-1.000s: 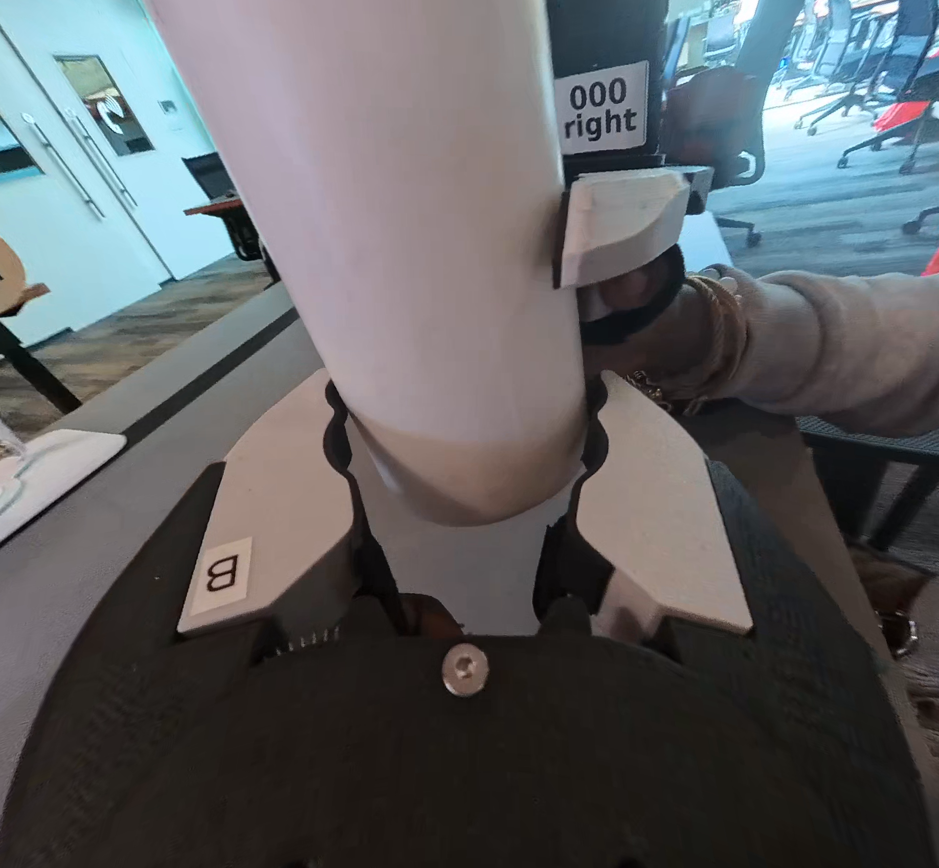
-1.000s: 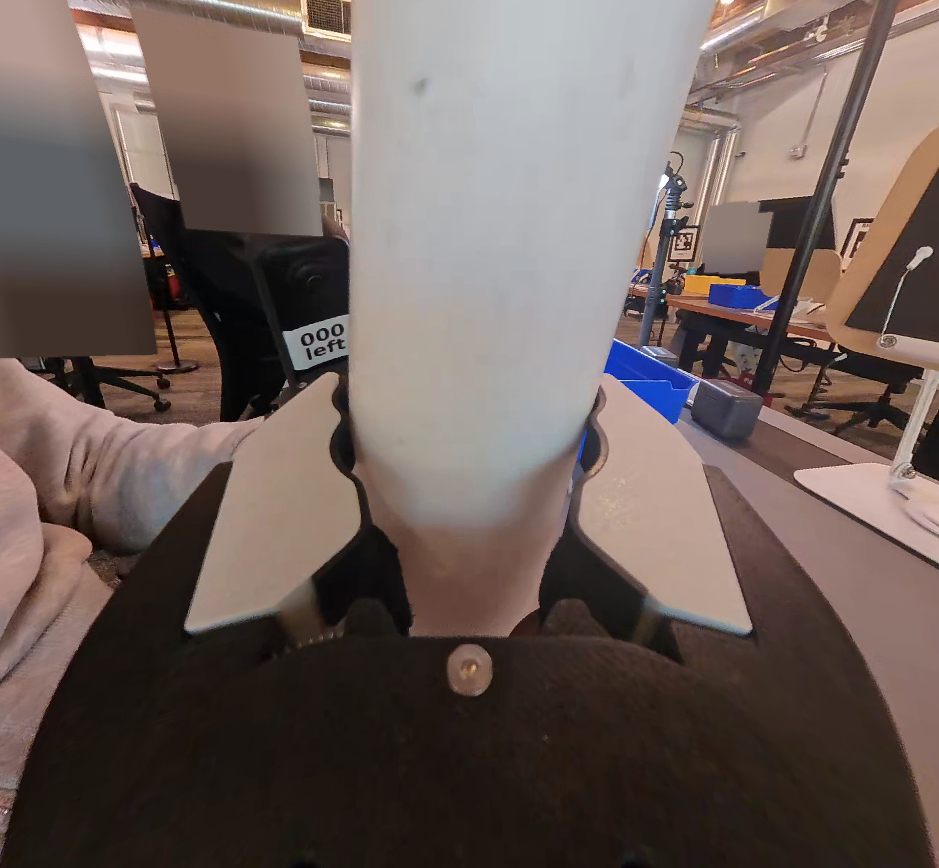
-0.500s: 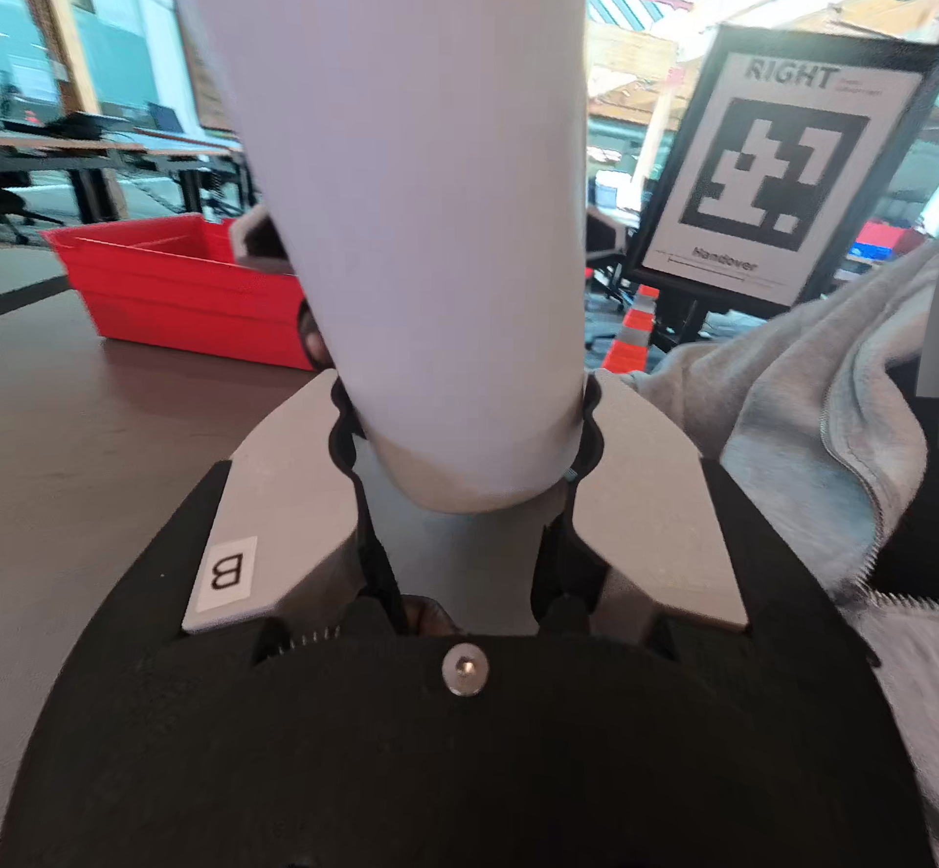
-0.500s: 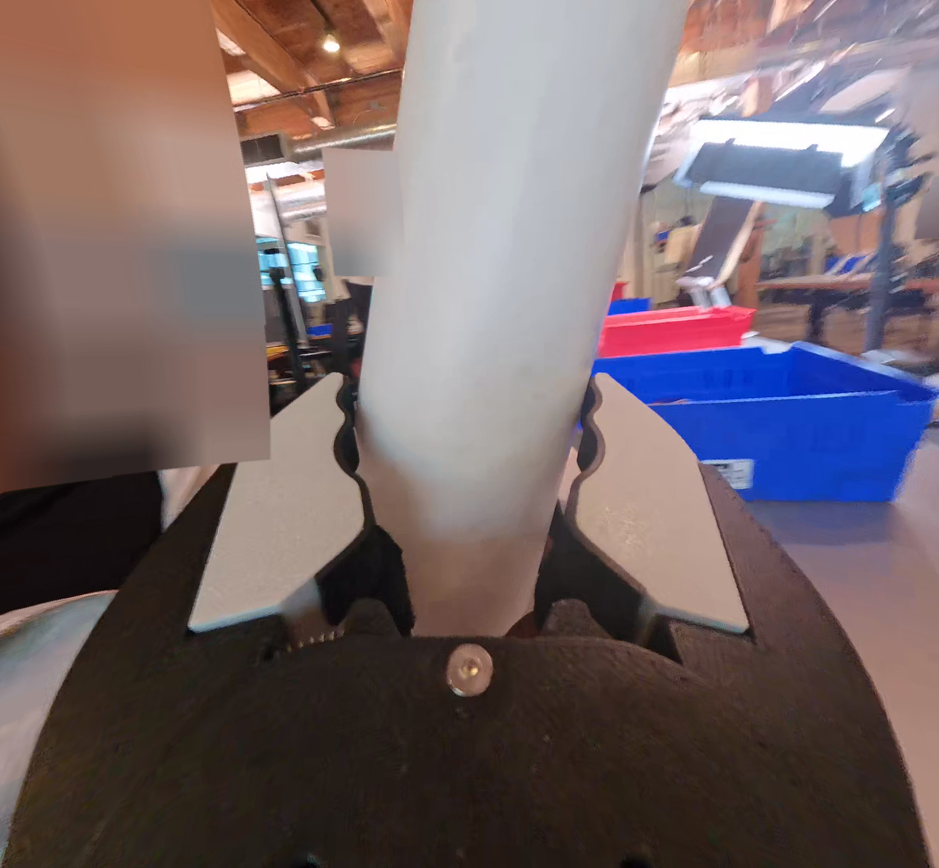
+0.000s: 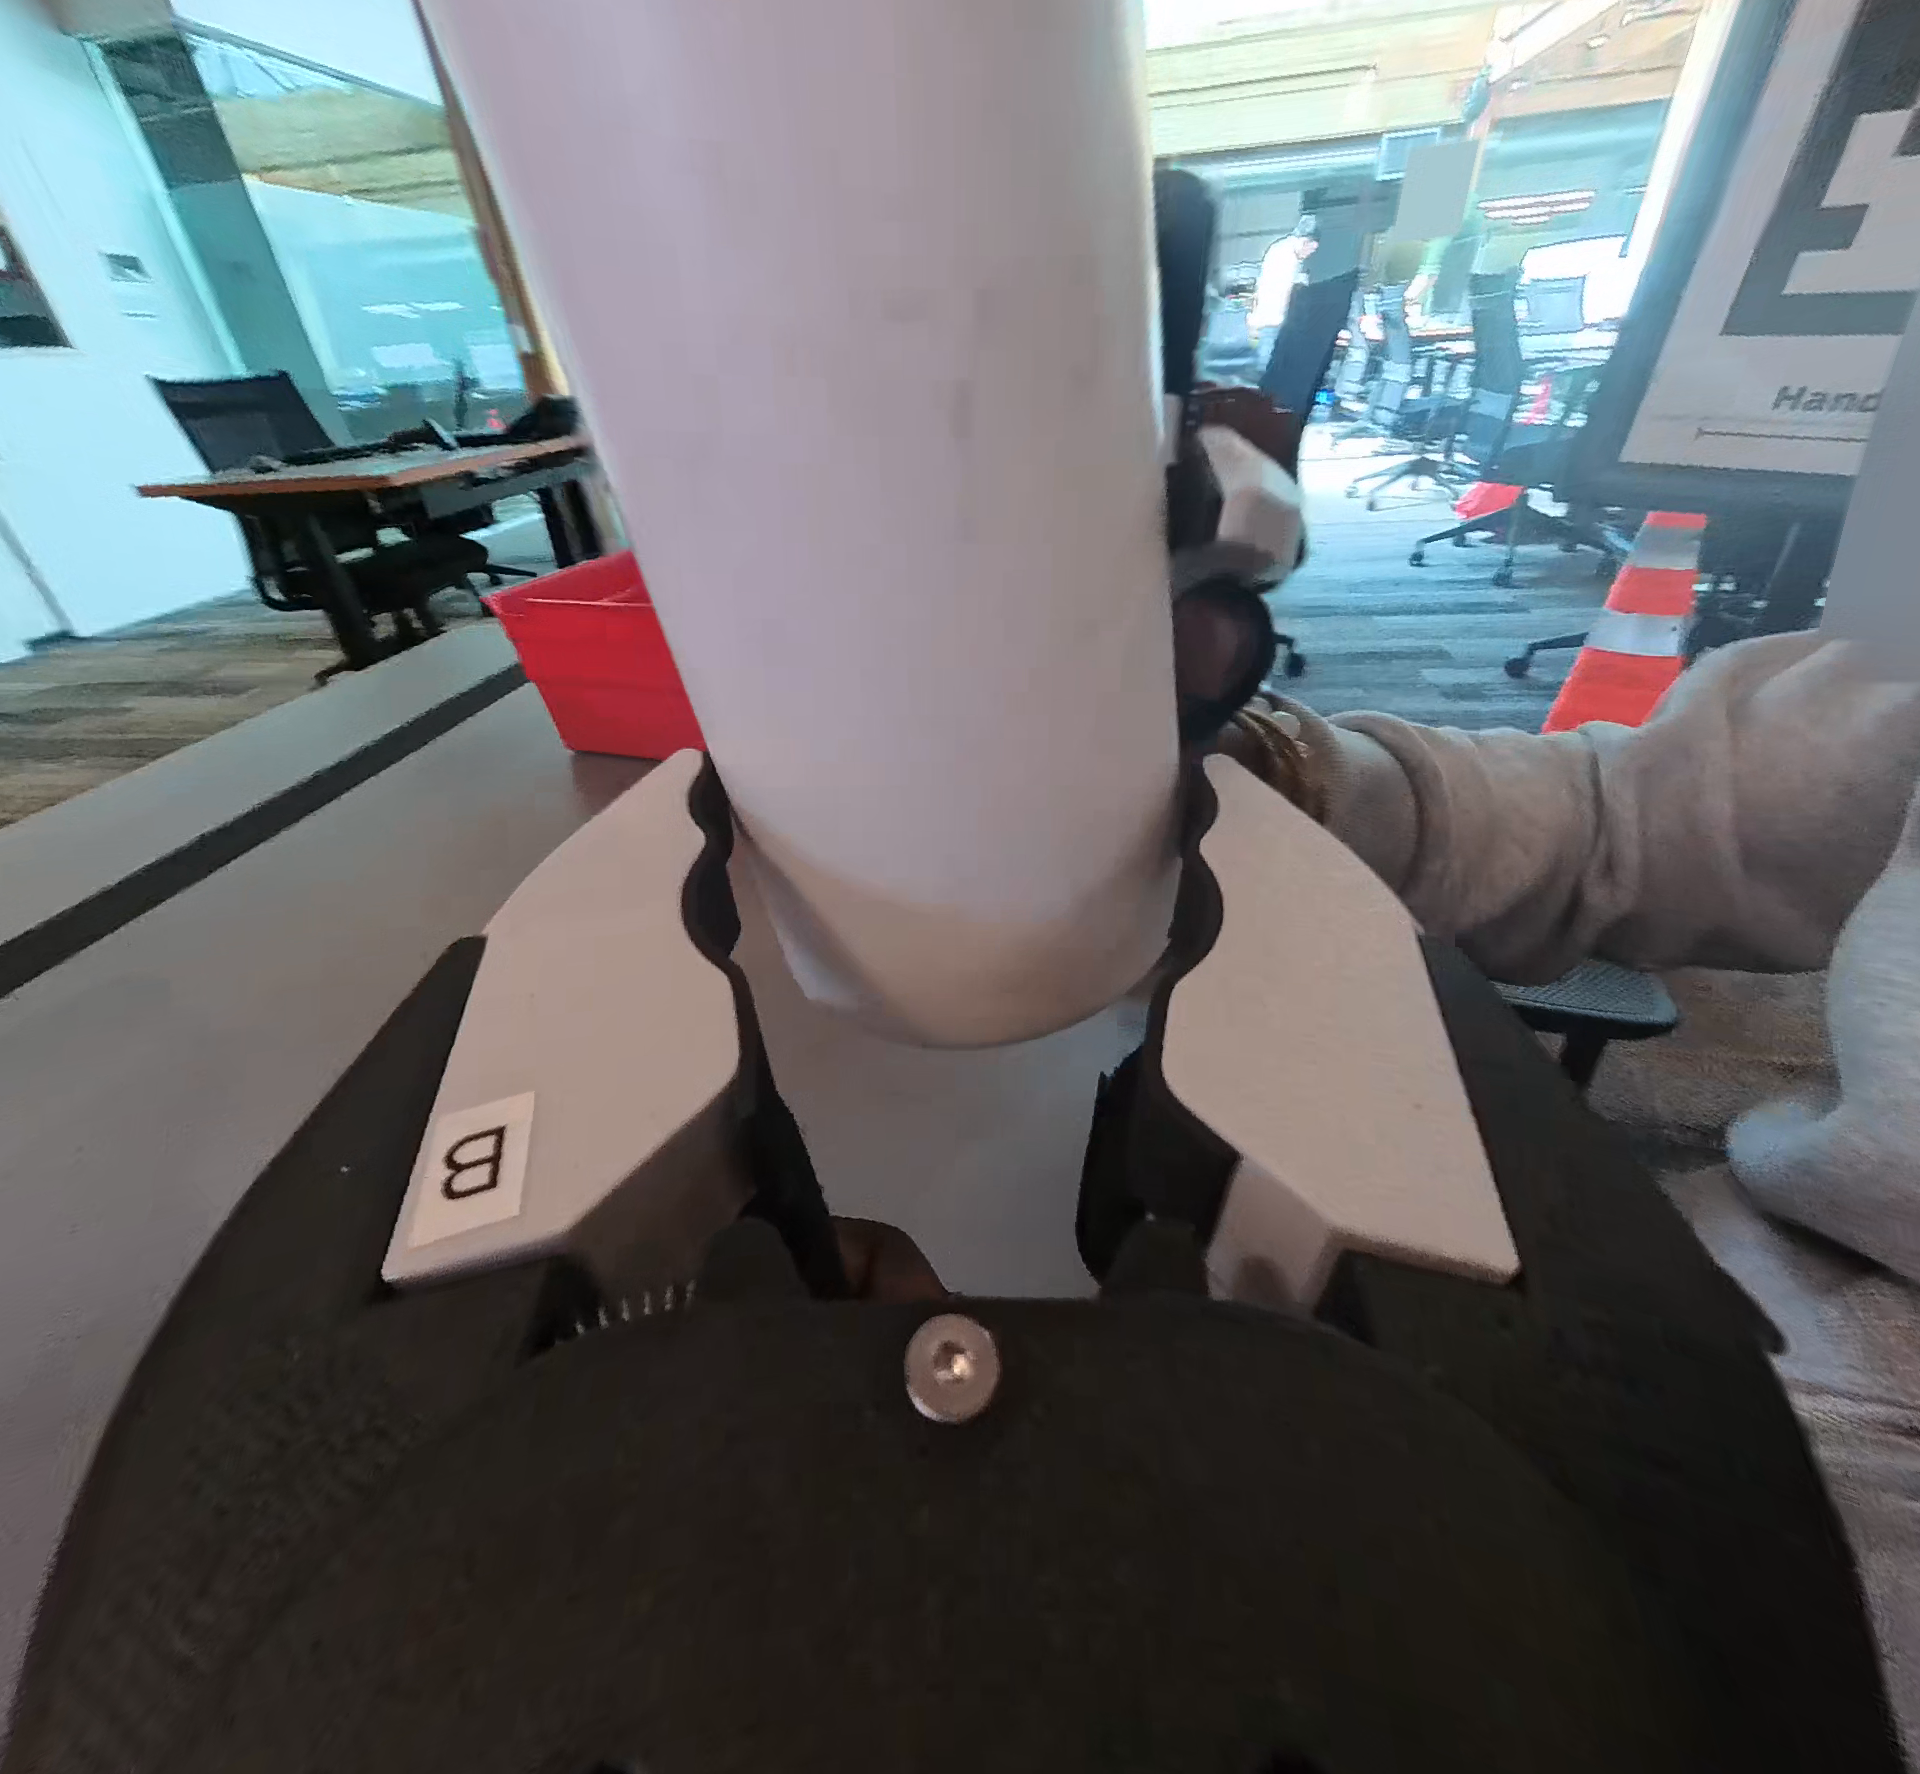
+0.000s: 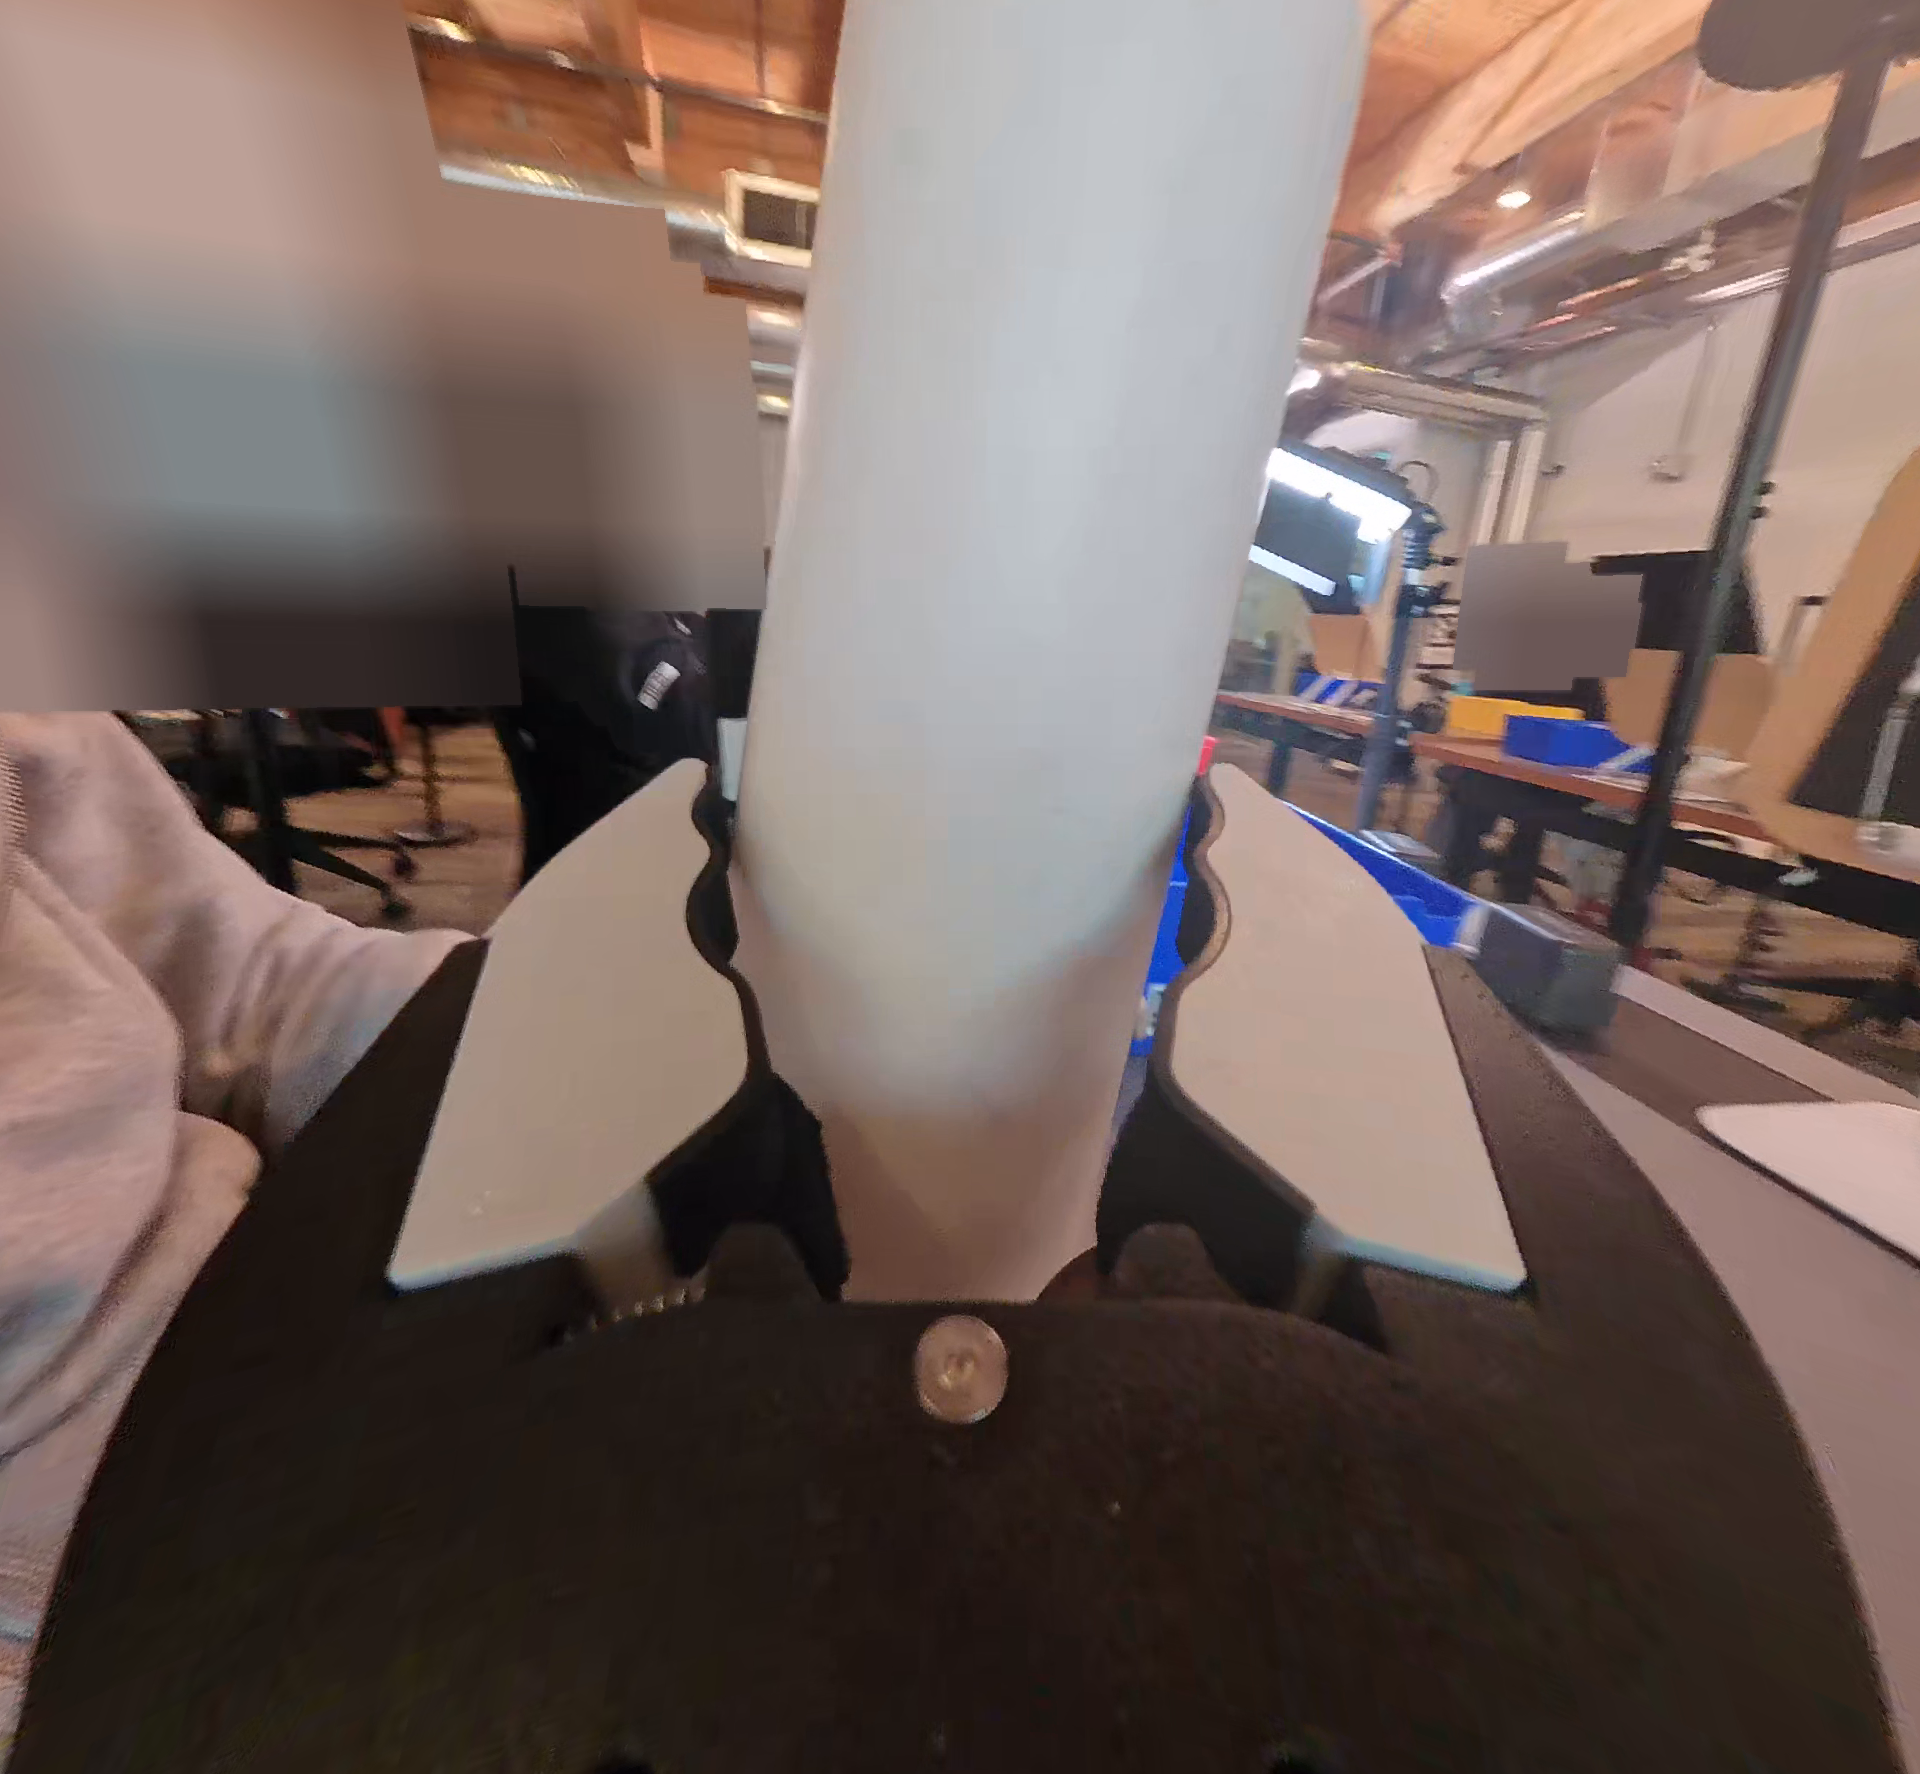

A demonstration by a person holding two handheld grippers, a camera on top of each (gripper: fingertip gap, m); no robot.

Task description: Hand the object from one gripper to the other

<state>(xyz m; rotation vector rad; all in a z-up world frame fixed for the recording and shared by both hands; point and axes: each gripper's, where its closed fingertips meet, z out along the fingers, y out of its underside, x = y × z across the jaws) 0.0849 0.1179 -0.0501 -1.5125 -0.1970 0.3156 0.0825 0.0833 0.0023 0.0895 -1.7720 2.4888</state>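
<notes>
Open-plan office doubling as lab or workshop. Rows of black wheeled office chairs (image 5: 1455, 436) at long desks on grey carpet. Wooden-topped desk with black legs (image 5: 364, 477) beside glass partition wall (image 5: 343, 270). Exposed wooden beam ceiling (image 6: 644, 10) with silver metal air ducts (image 6: 1538, 249). Orange-and-white traffic cone (image 5: 1631, 623) on floor. Red plastic bin (image 5: 603, 664) on grey table (image 5: 208, 1049). Blue and yellow storage bins (image 6: 1538, 737) on wooden workbench; black light stands (image 6: 1745, 477) nearby.
</notes>
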